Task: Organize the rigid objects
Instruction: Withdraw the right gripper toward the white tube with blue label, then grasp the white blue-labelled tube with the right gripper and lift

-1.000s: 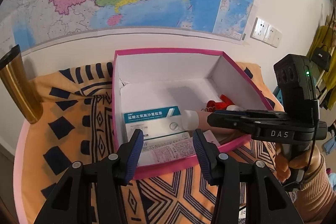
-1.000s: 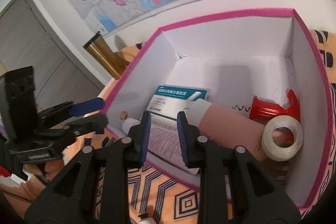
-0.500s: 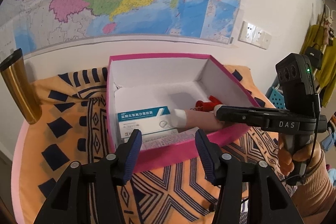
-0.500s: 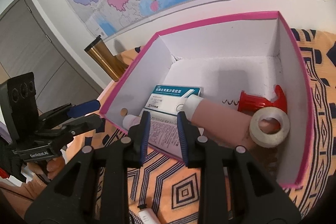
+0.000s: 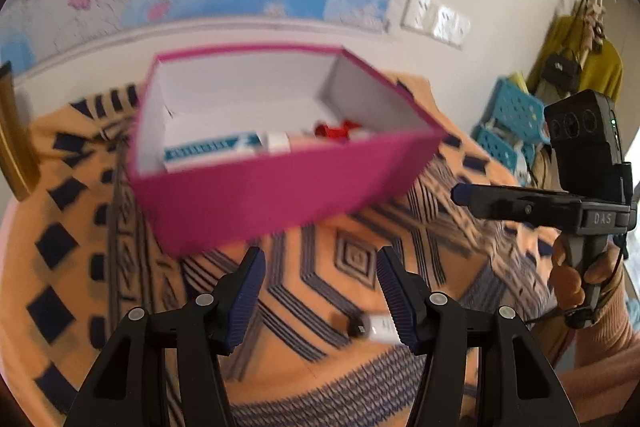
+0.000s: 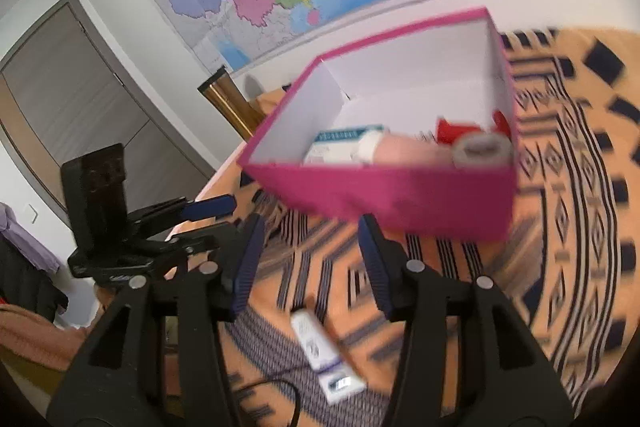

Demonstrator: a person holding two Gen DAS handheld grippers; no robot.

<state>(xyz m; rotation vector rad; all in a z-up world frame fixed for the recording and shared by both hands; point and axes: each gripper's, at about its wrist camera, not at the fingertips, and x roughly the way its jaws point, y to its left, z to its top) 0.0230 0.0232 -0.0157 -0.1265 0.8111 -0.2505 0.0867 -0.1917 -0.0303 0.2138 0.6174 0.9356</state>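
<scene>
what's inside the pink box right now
Inside the pink box: a teal-and-white medicine carton, a pinkish tube, a tape roll and a red piece. The near wall hides the box floor beneath them.

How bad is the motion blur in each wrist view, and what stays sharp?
Left wrist: pink box, map and patterned cloth smeared; left claw sharp. Right wrist: box and white tube blurred, far map crisper, right claw sharp. Both show fisheye bending and dark corners.
</scene>
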